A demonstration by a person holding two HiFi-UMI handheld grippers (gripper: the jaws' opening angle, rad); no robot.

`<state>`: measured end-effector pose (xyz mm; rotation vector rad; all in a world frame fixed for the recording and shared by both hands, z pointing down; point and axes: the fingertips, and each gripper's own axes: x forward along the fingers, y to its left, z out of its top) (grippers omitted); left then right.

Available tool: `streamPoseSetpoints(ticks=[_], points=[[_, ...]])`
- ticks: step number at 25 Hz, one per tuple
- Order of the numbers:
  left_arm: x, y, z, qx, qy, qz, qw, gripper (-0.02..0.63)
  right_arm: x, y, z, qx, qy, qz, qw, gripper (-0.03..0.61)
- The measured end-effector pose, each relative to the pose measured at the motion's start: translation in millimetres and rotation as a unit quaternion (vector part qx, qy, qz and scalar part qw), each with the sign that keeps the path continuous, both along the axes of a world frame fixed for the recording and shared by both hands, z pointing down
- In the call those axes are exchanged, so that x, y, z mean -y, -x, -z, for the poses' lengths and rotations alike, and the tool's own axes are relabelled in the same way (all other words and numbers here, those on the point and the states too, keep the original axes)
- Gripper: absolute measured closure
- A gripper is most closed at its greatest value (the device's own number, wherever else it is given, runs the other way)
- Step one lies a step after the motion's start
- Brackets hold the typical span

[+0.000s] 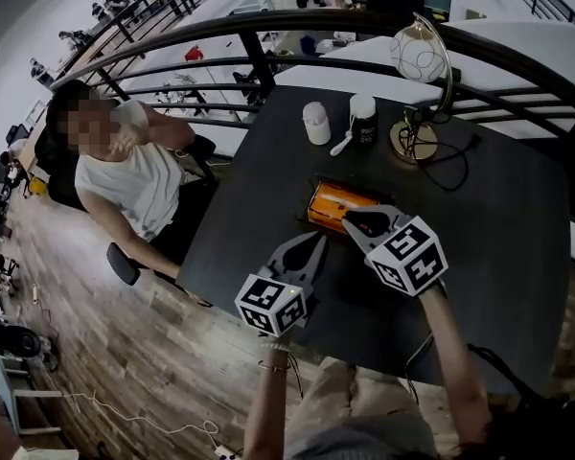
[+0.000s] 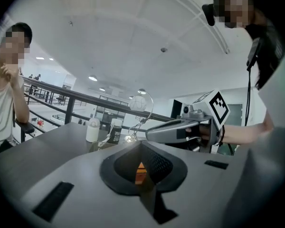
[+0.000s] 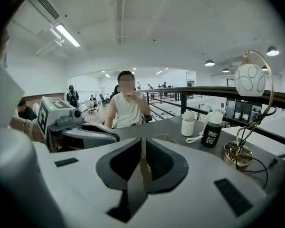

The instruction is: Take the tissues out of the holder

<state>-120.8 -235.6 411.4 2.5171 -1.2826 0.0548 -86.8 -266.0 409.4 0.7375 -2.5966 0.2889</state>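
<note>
Two closed claws point(image 1: 318, 243) point(image 1: 353, 224) point at one orange holder point(image 1: 333, 202).

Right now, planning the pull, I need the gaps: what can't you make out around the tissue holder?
Head view: right gripper overlaps the holder; tissues indiscernible.
Left gripper view: only an orange sliver of holder shows past the shut jaws.
Right gripper view: holder mostly hidden behind that gripper's own body.

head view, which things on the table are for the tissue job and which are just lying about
For the job:
orange tissue holder
left gripper, shut
right gripper, shut

Just lying about:
white bottle
black bottle
lamp
</note>
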Motion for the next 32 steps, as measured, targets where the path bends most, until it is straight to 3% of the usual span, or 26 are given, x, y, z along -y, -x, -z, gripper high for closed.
streamPoseSetpoints(ticks=[2, 6, 11, 27, 32], points=[[6, 5, -3, -0.001, 0.001, 0.002, 1.0, 0.606, 7, 4, -8, -0.023, 0.001, 0.011, 1.0, 0.56], [14, 11, -8, 0.01, 0.003, -0.004, 0.9999, 0.606, 21, 15, -22, -0.07, 0.005, 0.035, 0.997, 0.492], [23, 16, -19, 0.023, 0.01, -0.015, 0.9996, 0.606, 42, 28, -46, -0.139, 0.021, 0.07, 0.988, 0.456], [47, 29, -37, 0.043, 0.03, -0.031, 0.9981, 0.606, 62, 33, -112, -0.267, 0.107, 0.119, 0.95, 0.448], [45, 30, -42, 0.039, 0.036, -0.026, 0.9982, 0.606, 61, 34, -124, -0.32, 0.088, 0.13, 0.934, 0.456]])
